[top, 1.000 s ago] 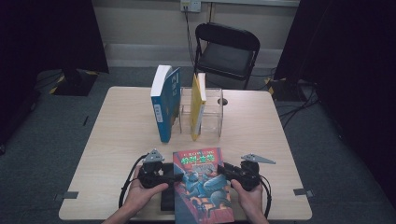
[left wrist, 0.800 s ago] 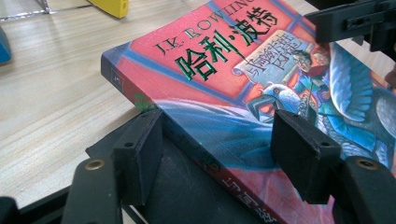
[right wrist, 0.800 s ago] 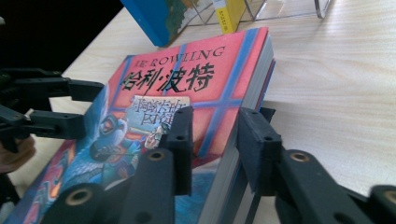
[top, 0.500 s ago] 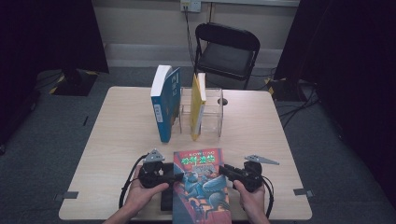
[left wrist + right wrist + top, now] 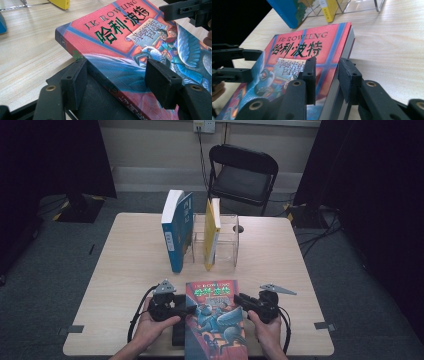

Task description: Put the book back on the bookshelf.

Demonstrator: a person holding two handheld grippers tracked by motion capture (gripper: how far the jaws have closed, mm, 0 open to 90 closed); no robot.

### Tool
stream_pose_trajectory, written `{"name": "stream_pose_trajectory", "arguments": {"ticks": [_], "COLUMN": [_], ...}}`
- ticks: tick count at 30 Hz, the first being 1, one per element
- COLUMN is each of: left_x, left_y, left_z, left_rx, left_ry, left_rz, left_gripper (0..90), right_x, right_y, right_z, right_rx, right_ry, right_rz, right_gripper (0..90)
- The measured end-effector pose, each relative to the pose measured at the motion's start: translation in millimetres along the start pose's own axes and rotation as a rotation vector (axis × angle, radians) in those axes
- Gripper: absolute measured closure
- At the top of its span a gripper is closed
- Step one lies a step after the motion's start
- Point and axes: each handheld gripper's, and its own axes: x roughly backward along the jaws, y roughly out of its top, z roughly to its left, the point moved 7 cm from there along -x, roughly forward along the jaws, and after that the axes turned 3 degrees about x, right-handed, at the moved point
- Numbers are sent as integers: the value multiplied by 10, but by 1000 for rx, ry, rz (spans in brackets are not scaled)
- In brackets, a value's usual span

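Lying between both tools, the red book [image 5: 215, 320] is clamped at its edges.

Bare table [image 5: 130, 270] left; upright blue book [image 5: 176, 232], clear rack [image 5: 227, 240] apparently block ahead.

The thick red paperback book [image 5: 120, 47] between the matt black plastic tools [image 5: 117, 80] has a glossy paper cover; the pale wood-grain worktop [image 5: 27, 55] beneath looks smooth.
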Motion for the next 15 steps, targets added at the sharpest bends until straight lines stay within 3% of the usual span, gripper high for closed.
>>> {"name": "stream_pose_trajectory", "arguments": {"ticks": [2, 5, 8, 10, 13, 15], "left_x": [0, -1, -1, -1, -1, 0], "left_y": [0, 1, 1, 1, 0, 1], "left_z": [-1, -2, -1, -3, -1, 2], "left_rx": [2, 3, 2, 4, 2, 0], "left_ry": [1, 2, 2, 2, 2, 2], "left_rz": [1, 1, 1, 0, 0, 0], "left_gripper": [347, 347, 346, 346, 346, 346], "right_x": [34, 117, 125, 94, 68, 64], "right_y": [11, 73, 66, 8, -81, -110], "right_z": [9, 87, 134, 102, 98, 125], "right_rx": [-3, -21, -30, -35, -72, -61], "right_ry": [14, 97, 114, 93, 138, 125], "right_rz": [-18, -31, -10, 21, 63, 75], "right_gripper": [720, 745, 736, 718, 701, 678]}}
